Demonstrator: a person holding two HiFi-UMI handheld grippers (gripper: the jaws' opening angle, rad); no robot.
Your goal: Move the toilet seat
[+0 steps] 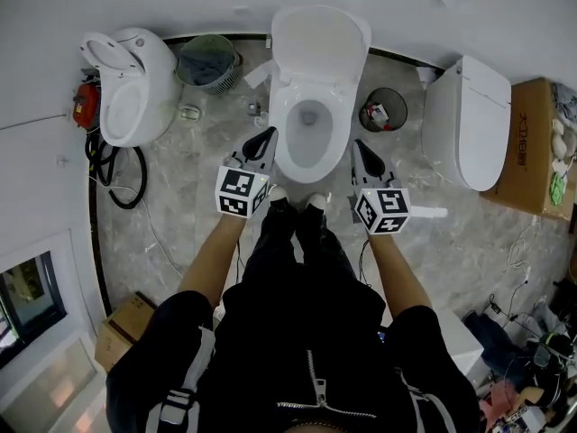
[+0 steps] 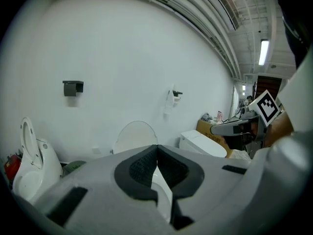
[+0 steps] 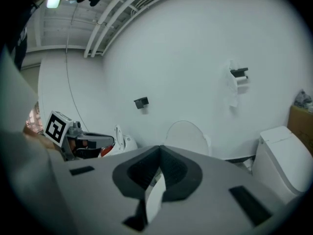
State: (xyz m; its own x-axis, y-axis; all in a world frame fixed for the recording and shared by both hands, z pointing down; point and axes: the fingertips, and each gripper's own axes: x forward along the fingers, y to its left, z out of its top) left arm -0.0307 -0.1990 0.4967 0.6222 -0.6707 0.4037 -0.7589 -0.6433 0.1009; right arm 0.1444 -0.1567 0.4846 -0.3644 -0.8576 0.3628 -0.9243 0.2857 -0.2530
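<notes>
A white toilet [image 1: 306,129] stands in the middle at the wall, its lid [image 1: 320,39] raised upright and the bowl open beneath it. My left gripper [image 1: 267,135] hangs beside the bowl's left rim, shut with nothing in it. My right gripper [image 1: 359,145] hangs beside the right rim, also shut and empty. Neither touches the toilet. In the left gripper view the shut jaws [image 2: 157,148] point at the raised lid [image 2: 135,136]. The right gripper view has its shut jaws [image 3: 159,151] below the same lid [image 3: 186,136].
A second toilet [image 1: 131,84] with its lid up stands at the left and a closed one [image 1: 469,124] at the right. A mesh basket [image 1: 209,61] and a black bin [image 1: 383,109] flank the middle toilet. Black cables [image 1: 122,174] lie left; a cardboard box [image 1: 532,147] sits far right.
</notes>
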